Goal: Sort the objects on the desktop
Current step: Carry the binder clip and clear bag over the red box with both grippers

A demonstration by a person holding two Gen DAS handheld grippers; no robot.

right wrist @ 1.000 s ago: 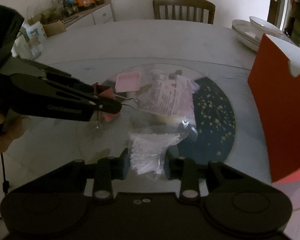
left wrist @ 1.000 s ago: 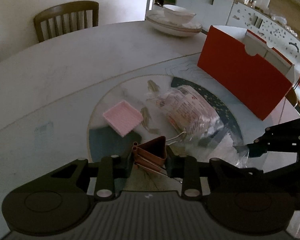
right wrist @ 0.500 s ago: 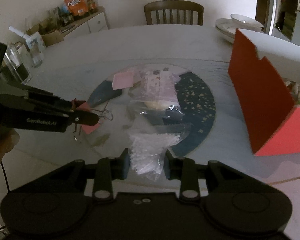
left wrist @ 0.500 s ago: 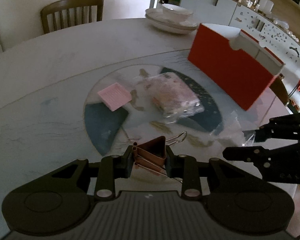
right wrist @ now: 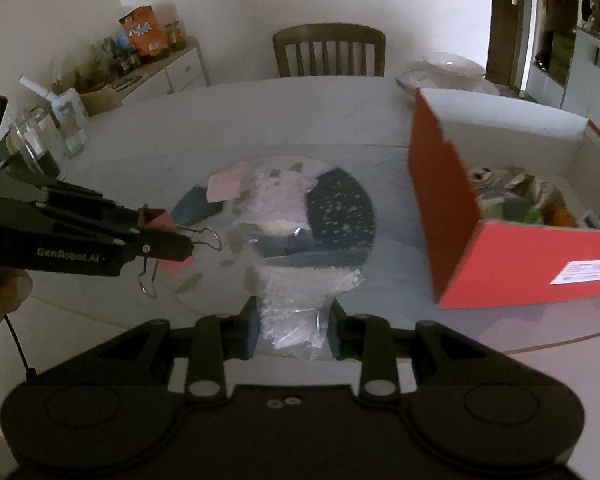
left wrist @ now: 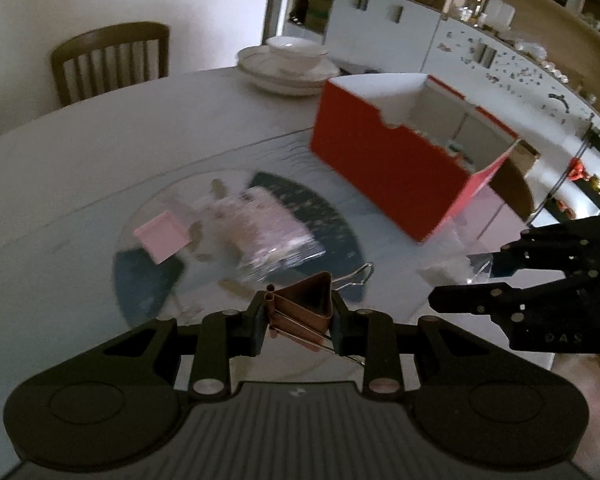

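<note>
My left gripper (left wrist: 298, 318) is shut on a copper-brown binder clip (left wrist: 306, 300) and holds it above the table; it also shows in the right wrist view (right wrist: 168, 236). My right gripper (right wrist: 292, 326) is shut on a clear plastic bag of small white bits (right wrist: 296, 300), raised off the table. A pink sticky-note pad (left wrist: 162, 234) and a clear bag with printed pink contents (left wrist: 260, 232) lie on the round glass turntable (left wrist: 148, 280). An open red box (left wrist: 396, 176) stands to the right, with several items inside (right wrist: 516, 196).
Stacked white plates and a bowl (left wrist: 292, 64) sit at the table's far side. A wooden chair (left wrist: 108, 60) stands behind the table. Glasses and a carton (right wrist: 52, 136) stand at the table's left edge, by a sideboard with snacks (right wrist: 148, 48).
Both grippers have lifted up and back from the turntable with their loads. The view has swung toward the red box, whose open top now shows.
</note>
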